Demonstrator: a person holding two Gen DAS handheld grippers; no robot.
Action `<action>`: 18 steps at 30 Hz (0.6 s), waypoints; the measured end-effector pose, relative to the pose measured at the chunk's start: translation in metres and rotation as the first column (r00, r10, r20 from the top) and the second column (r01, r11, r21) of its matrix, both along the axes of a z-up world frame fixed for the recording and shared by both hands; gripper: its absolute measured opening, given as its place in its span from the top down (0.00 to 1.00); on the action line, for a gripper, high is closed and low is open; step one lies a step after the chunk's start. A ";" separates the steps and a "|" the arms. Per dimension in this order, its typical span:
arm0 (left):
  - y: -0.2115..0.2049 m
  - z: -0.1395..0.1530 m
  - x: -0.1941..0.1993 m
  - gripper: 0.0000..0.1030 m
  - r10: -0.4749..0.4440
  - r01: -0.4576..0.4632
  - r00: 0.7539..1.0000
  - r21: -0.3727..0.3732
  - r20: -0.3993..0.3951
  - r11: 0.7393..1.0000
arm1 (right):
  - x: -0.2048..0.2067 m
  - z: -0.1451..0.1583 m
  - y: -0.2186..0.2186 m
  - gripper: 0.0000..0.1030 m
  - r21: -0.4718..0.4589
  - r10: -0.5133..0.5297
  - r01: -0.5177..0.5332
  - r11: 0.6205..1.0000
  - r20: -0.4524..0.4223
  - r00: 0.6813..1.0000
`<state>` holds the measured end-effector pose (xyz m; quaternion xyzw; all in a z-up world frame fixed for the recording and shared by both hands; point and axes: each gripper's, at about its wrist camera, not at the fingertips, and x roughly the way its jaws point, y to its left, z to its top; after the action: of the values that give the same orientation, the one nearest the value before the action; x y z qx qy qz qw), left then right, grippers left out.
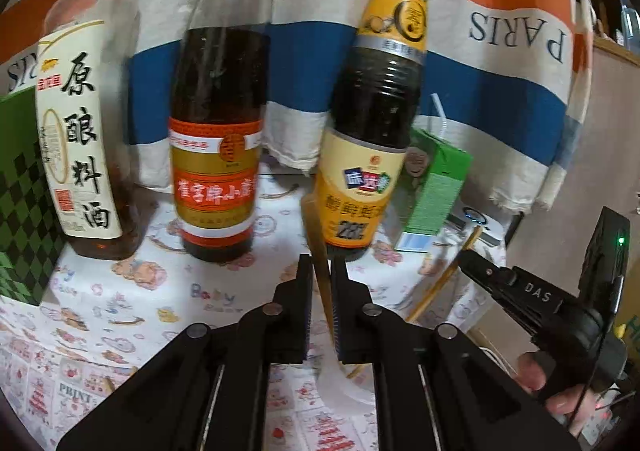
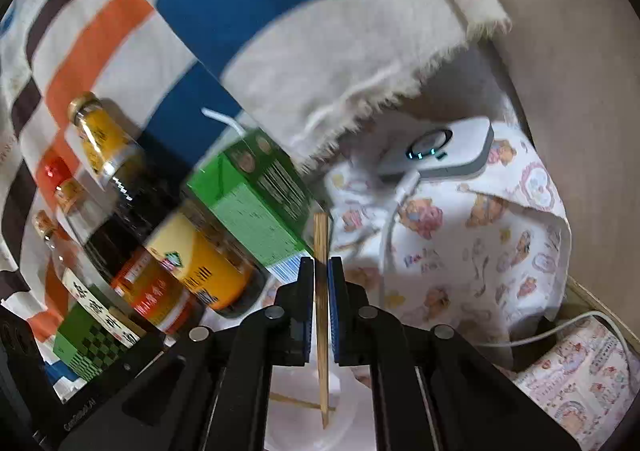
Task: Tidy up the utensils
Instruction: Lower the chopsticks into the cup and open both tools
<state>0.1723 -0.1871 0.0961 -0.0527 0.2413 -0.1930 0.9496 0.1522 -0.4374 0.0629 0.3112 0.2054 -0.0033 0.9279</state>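
Note:
My left gripper [image 1: 322, 263] is shut on a wooden chopstick [image 1: 318, 251] that stands up between its pads, in front of the yellow-label sauce bottle. My right gripper [image 2: 321, 265] is shut on a second wooden chopstick [image 2: 321, 239]; its lower tip reaches into a white cup [image 2: 344, 417] below, where another chopstick [image 2: 298, 401] lies across. In the left wrist view the right gripper [image 1: 466, 251] shows at the right, holding its chopstick [image 1: 440, 283] slanted down over the cloth.
Three bottles stand in a row on the cartoon-print cloth [image 1: 120, 303]: a cooking wine bottle [image 1: 82, 139], a vinegar bottle [image 1: 218, 167] and a yellow-label sauce bottle [image 1: 366, 187]. A green carton [image 1: 434, 195] with a straw stands right of them. A white device [image 2: 448, 149] with a cable lies beyond.

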 end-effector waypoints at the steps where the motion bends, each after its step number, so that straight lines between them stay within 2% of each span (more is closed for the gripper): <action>1: 0.001 0.001 -0.001 0.90 0.003 -0.003 1.000 -0.003 0.009 1.000 | 0.001 -0.001 -0.002 0.92 0.006 0.003 -0.003 1.000 -0.015 1.000; 2: 0.002 0.002 -0.003 0.88 0.004 -0.004 1.000 -0.003 0.017 1.000 | 0.004 -0.002 -0.003 0.86 0.006 0.005 -0.004 1.000 -0.044 0.999; 3: 0.004 0.003 -0.006 0.77 0.007 -0.007 1.000 0.000 0.027 1.000 | 0.005 -0.001 -0.005 0.74 0.000 0.005 -0.005 1.000 -0.063 0.998; 4: 0.006 0.005 -0.010 0.64 0.013 -0.013 0.999 0.008 0.045 1.000 | 0.006 0.000 -0.005 0.68 -0.015 0.010 -0.011 1.000 -0.078 0.997; 5: 0.006 0.008 -0.013 0.58 0.021 -0.023 0.998 0.021 0.064 1.000 | 0.005 0.002 -0.004 0.58 -0.035 0.011 -0.014 0.999 -0.079 0.997; 6: 0.006 0.012 -0.017 0.53 0.031 -0.034 0.996 0.035 0.086 0.999 | 0.005 0.004 -0.003 0.50 -0.057 0.008 -0.013 0.998 -0.081 0.997; 8: 0.009 0.019 -0.025 0.49 0.031 -0.038 0.992 0.059 0.122 0.998 | 0.004 0.012 0.001 0.39 -0.102 0.000 -0.010 0.995 -0.101 0.995; 10: 0.015 0.027 -0.038 0.32 0.048 -0.061 0.984 0.072 0.169 0.996 | 0.001 0.019 0.004 0.38 -0.106 0.011 -0.021 0.994 -0.098 0.995; 12: 0.020 0.034 -0.052 0.22 0.064 -0.084 0.971 0.077 0.231 0.994 | -0.005 0.030 0.010 0.32 -0.128 0.020 -0.030 0.991 -0.077 0.997; 16: 0.036 0.044 -0.083 0.08 0.095 -0.135 0.942 0.105 0.322 0.985 | -0.020 0.051 0.026 0.25 -0.195 0.063 -0.065 0.979 -0.018 0.998; 18: 0.048 0.046 -0.100 0.04 0.111 -0.162 0.928 0.119 0.356 0.980 | -0.028 0.061 0.038 0.23 -0.226 0.094 -0.090 0.970 0.009 0.995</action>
<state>0.0724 -0.1387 0.1422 0.0352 0.0789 -0.1144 0.9897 0.1245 -0.3989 0.1243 0.1942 0.2089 0.0196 0.9583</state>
